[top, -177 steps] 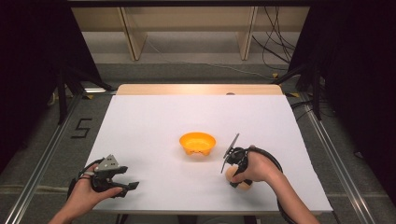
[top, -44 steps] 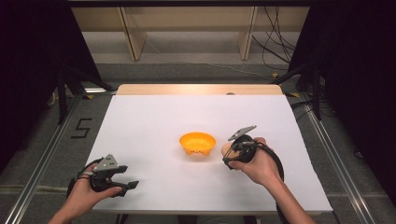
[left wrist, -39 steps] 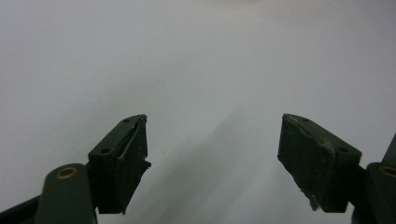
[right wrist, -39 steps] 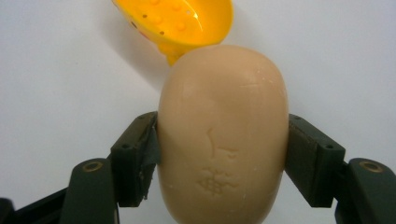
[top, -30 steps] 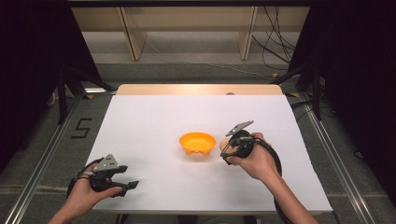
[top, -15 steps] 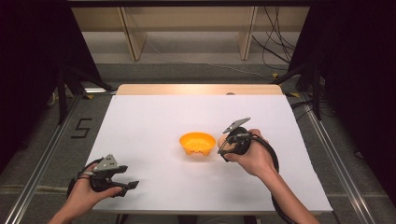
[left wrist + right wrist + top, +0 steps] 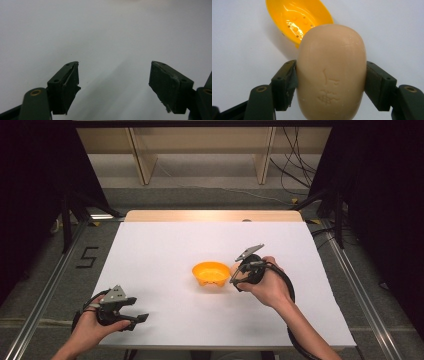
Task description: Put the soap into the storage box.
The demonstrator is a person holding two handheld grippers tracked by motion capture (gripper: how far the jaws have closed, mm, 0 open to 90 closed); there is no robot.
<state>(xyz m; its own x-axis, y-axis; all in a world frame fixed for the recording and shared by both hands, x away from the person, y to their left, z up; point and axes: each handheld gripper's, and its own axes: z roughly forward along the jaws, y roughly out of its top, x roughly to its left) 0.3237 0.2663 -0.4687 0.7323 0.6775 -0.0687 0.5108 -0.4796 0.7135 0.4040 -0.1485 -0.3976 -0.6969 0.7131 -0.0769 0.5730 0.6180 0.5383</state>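
soap (image 7: 331, 72) clamped in your right claw (image 7: 331, 82), beside yellow dish (image 7: 211, 273) | left claw (image 7: 113, 85) open, empty, idle on surface (image 7: 165, 255) | left: drop soap in dish

A white table (image 7: 165, 245) with a wooden far edge stands before pale shelving (image 7: 200, 140); cables (image 7: 295, 170) lie on the floor.

Both tongs are black: the left tongs (image 7: 141, 319) carry a grey three-cornered plate on top, as do the right tongs (image 7: 234, 281), with a black cable looping behind each. Brass-coloured pivot screws sit at the jaw bases, the dark pads chipped at their edges. Forearms bare, no sleeves
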